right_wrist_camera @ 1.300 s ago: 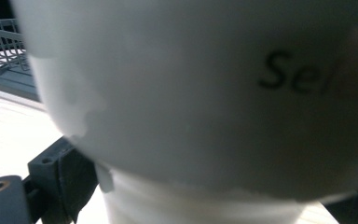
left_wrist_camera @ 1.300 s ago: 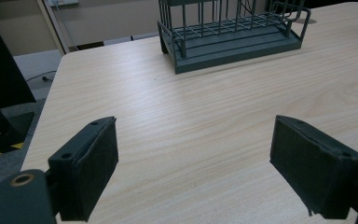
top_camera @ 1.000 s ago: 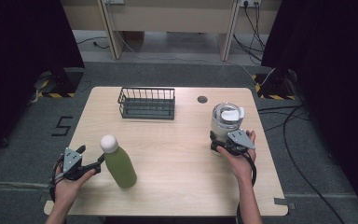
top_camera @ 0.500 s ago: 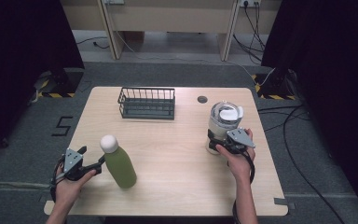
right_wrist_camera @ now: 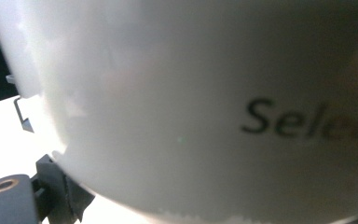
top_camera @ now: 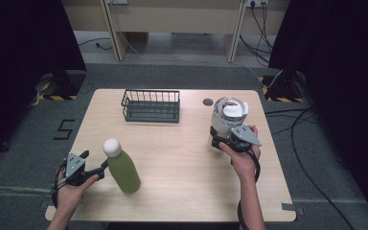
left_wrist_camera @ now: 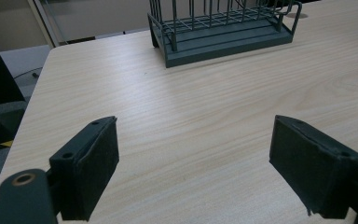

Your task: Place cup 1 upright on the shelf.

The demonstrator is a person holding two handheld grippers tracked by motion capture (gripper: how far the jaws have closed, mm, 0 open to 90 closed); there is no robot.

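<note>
A green bottle (top_camera: 122, 167) with a white cap stands upright at the table's front left. My left gripper (top_camera: 93, 162) lies just left of it, open; in the left gripper view its jaws (left_wrist_camera: 193, 154) stand wide apart over bare wood. At the right, a pale jar (top_camera: 228, 114) with a white lid stands upright, and my right gripper (top_camera: 215, 139) is shut on its lower part from the near side. The right gripper view is pressed close to the jar's wall (right_wrist_camera: 191, 93) with dark lettering, and one finger (right_wrist_camera: 67, 191) shows at the bottom left.
A dark wire basket (top_camera: 151, 106) stands empty at the back centre of the wooden table (top_camera: 182, 158); it also shows ahead in the left gripper view (left_wrist_camera: 223, 28). A small dark round disc (top_camera: 207, 101) sits in the tabletop behind the jar.
The right gripper and the jar have shifted slightly left and away from the person. The left gripper and the bottle have stayed put.
</note>
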